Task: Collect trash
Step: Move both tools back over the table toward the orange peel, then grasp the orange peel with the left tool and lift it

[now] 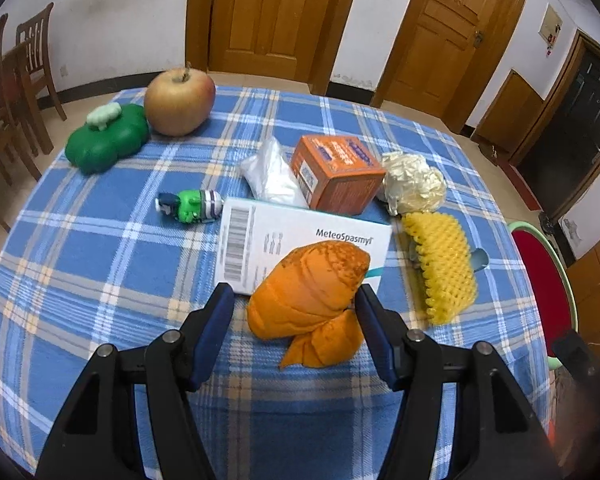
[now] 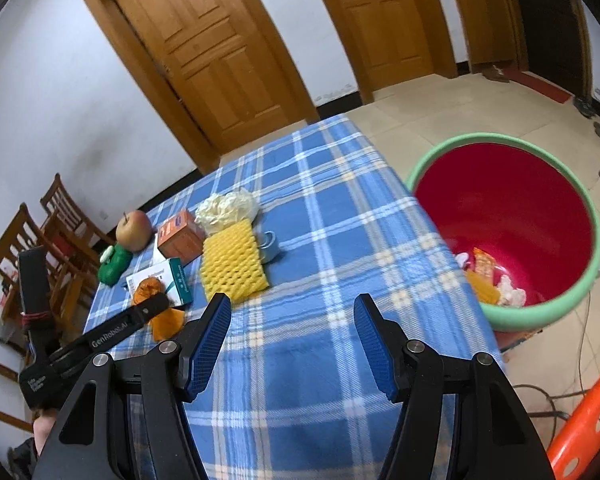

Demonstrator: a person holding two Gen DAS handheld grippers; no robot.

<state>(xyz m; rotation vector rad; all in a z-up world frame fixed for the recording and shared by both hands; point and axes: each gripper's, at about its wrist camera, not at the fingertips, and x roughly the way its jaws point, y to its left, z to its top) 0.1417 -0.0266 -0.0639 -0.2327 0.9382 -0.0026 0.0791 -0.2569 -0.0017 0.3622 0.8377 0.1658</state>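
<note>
My left gripper (image 1: 294, 300) is open, its blue pads on either side of a crumpled orange peel (image 1: 308, 292) that lies on the checked tablecloth and partly on a white medicine box (image 1: 260, 240). The right pad touches the peel; the left pad stands apart. Behind lie a white plastic bag (image 1: 272, 176), an orange carton (image 1: 336, 172), a crumpled cream wrapper (image 1: 414, 180) and a yellow foam net (image 1: 440, 264). My right gripper (image 2: 292, 312) is open and empty above the table's right part. The red bin (image 2: 508, 224) with a green rim stands beside the table and holds some trash.
An apple (image 1: 180, 100), a green clover-shaped container (image 1: 106, 138) and a small green toy (image 1: 190, 206) lie at the table's far left. A small blue cup (image 2: 270, 244) sits by the foam net. Wooden chairs (image 1: 8, 92) stand left. An orange stool (image 2: 588, 420) stands right.
</note>
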